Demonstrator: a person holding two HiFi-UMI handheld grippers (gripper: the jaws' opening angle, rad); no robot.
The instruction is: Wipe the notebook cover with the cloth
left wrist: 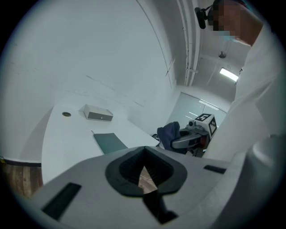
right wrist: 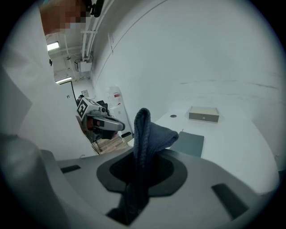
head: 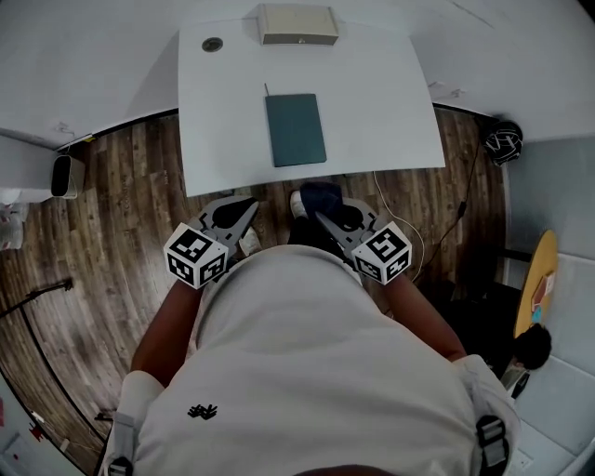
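Note:
A dark green notebook [head: 296, 129] lies flat in the middle of the white table [head: 372, 112]; it also shows in the left gripper view as the notebook [left wrist: 110, 142] and in the right gripper view as the notebook [right wrist: 191, 143]. My right gripper [head: 321, 212] is held close to my body, below the table's near edge, shut on a dark blue cloth [head: 322, 196] that sticks up from the jaws as the cloth [right wrist: 149, 132]. My left gripper [head: 244, 214] hangs beside it over the floor, jaws together with nothing in them.
A beige box [head: 297, 24] stands at the table's far edge, with a round grommet [head: 213, 44] to its left. On the wooden floor are a white device [head: 67, 176] at the left, a cable [head: 409, 223] and a dark helmet-like object [head: 503, 141] at the right.

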